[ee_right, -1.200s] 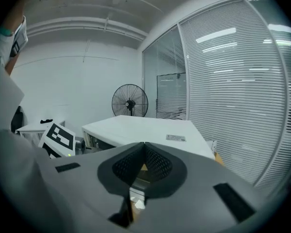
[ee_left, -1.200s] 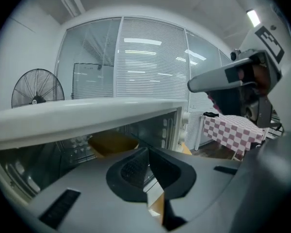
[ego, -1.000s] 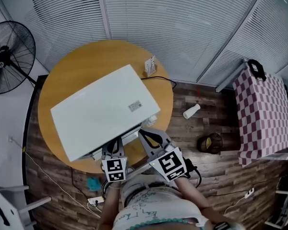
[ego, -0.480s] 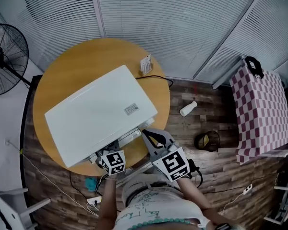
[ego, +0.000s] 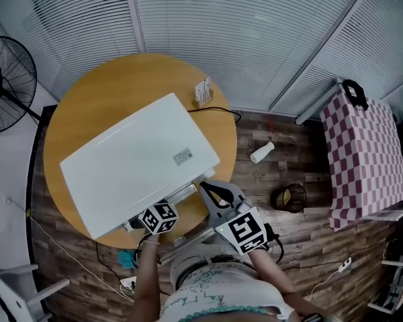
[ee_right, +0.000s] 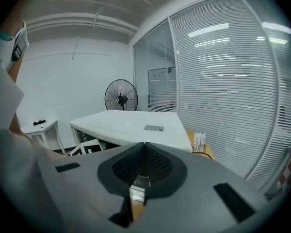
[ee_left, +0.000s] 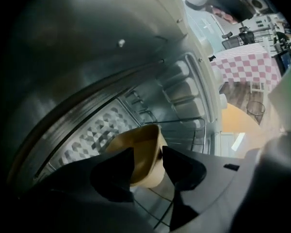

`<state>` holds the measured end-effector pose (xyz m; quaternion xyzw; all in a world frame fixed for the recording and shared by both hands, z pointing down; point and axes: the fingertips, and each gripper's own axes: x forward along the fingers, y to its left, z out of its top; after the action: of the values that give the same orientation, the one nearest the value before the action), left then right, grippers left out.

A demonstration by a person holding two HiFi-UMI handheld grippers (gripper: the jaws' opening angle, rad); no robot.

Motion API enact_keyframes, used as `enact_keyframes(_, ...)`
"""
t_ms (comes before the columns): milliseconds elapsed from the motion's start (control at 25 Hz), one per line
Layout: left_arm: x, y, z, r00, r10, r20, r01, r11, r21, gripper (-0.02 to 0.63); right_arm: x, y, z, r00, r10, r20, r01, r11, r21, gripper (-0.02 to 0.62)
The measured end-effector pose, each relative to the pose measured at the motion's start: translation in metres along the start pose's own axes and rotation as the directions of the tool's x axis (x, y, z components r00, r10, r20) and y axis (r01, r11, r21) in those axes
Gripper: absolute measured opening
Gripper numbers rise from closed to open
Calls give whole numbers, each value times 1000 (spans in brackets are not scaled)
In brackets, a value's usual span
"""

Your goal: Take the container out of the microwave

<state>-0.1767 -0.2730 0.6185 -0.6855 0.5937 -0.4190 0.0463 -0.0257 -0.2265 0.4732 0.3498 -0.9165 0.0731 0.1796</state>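
A white microwave (ego: 134, 159) stands on a round wooden table (ego: 87, 92). In the left gripper view I look into its steel cavity (ee_left: 87, 72), where a tan container (ee_left: 138, 144) sits on the patterned floor. My left gripper (ee_left: 148, 154) reaches inside. Its jaws have just opened wide, one either side of the container's near wall, not pressing it. From the head view only its marker cube (ego: 160, 218) shows at the microwave's front. My right gripper (ego: 213, 192) hovers shut and empty beside the microwave's right front corner (ee_right: 144, 144).
A small white item with a cord (ego: 201, 91) stands at the table's far edge. A fan (ego: 3, 86) is at the left. On the wood floor lie a white bottle (ego: 262, 153) and a dark bin (ego: 290, 198). A checkered cloth (ego: 366, 159) lies at the right.
My left gripper has pushed forward into the microwave's front and rolled, its cube now tilted. The right gripper has barely moved.
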Motion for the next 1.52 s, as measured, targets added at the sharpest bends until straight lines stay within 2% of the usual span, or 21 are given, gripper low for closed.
enact_keyframes(200, 1, -6, -5, 1000, -22, -13, 22, 999, 32, 157, 2, 1, 2, 1000, 6, 3, -6, 1000, -3, -6)
enact_keyframes(320, -1, -9, -3, 1000, -30, -5, 30, 998, 58, 110, 4, 2, 2, 1000, 8, 2, -8, 1000, -2, -6)
enact_keyframes(440, -5, -11, -2, 999, -44, -2, 44, 998, 49, 41, 4, 4, 3, 1000, 13, 3, -13, 1000, -5, -6)
enact_keyframes(520, -7, -12, -3, 998, -56, -7, 56, 998, 36, 32, 4, 5, 3, 1000, 15, 4, -15, 1000, -5, -6)
enact_keyframes(1040, -25, -17, -10, 996, -83, -19, 83, 997, 4, 29, 4, 10, 5, 1000, 18, 4, -18, 1000, -8, -6)
enact_keyframes(1520, -49, -23, -16, 996, -86, -32, 85, 996, -12, 29, 0, 23, 2, 1000, 28, 2, -27, 998, -52, -6)
